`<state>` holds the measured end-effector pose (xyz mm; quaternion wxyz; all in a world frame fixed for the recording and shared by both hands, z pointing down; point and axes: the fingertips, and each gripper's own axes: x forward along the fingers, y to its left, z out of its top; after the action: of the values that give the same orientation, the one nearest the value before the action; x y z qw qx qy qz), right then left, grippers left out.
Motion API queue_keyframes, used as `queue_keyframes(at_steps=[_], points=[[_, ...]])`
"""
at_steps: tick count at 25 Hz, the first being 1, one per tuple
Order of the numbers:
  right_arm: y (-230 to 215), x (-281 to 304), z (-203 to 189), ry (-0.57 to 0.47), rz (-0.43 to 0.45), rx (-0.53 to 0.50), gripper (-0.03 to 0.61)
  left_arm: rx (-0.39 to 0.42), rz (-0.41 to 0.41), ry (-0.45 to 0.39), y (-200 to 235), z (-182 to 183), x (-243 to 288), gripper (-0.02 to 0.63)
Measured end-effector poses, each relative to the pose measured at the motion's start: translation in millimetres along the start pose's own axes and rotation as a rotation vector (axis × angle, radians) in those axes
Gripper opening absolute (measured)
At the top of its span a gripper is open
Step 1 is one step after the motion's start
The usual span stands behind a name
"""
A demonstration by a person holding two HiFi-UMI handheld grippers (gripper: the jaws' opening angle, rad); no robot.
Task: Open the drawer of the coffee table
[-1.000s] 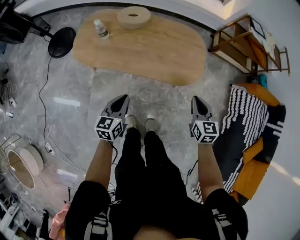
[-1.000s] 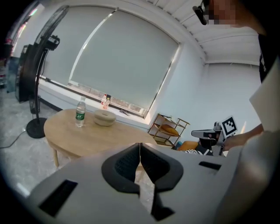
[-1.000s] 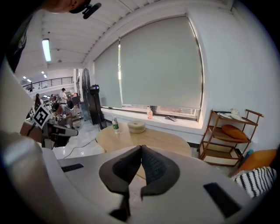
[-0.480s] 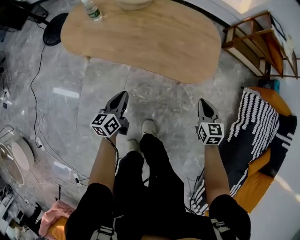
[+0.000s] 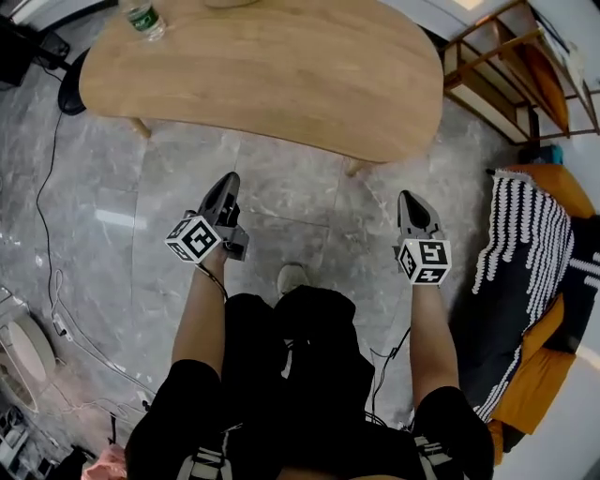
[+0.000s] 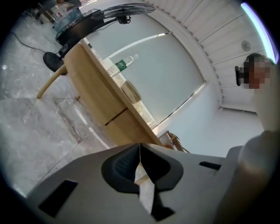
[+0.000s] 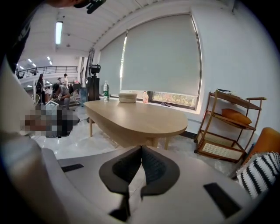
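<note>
The oval wooden coffee table (image 5: 272, 70) fills the top of the head view. Its side panel (image 6: 98, 103) carries a dark seam (image 6: 116, 117) in the left gripper view, which looks like a drawer's edge. My left gripper (image 5: 228, 181) hangs over the grey floor short of the table's near edge, jaws shut and empty (image 6: 140, 147). My right gripper (image 5: 410, 198) is level with it at the right, near the table's right end, also shut on nothing (image 7: 141, 148). Neither touches the table (image 7: 135, 118).
A water bottle (image 5: 142, 17) and a round beige box (image 7: 127, 97) stand on the far side of the tabletop. A wooden shelf rack (image 5: 511, 70) is at the right, with a striped cushion (image 5: 525, 272) on an orange seat below. A fan base (image 5: 70, 89) and cables lie left.
Both grippers have sunk toward the floor and the table has drawn closer in the head view. The left gripper has rolled. Both stay shut.
</note>
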<state>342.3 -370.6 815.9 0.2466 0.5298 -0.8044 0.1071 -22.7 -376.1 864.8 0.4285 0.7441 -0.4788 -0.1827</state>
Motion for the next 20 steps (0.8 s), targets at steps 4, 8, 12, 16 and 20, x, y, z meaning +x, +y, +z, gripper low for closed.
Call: queue_keyframes(at_steps=[4,8,12,16,20], points=[[1.9,29.9,-25.5,-0.064,0.023,-0.035,0.017,-0.061,-0.045,-0.076,45.6,-10.1,15.1,0.025],[9.5,50.2,-37.8,-0.118,0.114,-0.039,0.15,-0.071,-0.084,-0.146,79.5,-11.1,23.5,0.071],[16.1,51.9,-45.8,-0.127,0.167,0.011,0.264,-0.23,-0.174,-0.205,89.5,-12.5,23.2,0.266],[14.4,52.5,-42.0,-0.122,0.172,0.006,0.313,-0.201,-0.198,-0.207,101.1,-6.9,28.7,0.272],[2.0,62.2,-38.2,-0.109,0.161,0.005,0.316,-0.188,-0.233,-0.165,102.2,-12.1,47.2,0.275]])
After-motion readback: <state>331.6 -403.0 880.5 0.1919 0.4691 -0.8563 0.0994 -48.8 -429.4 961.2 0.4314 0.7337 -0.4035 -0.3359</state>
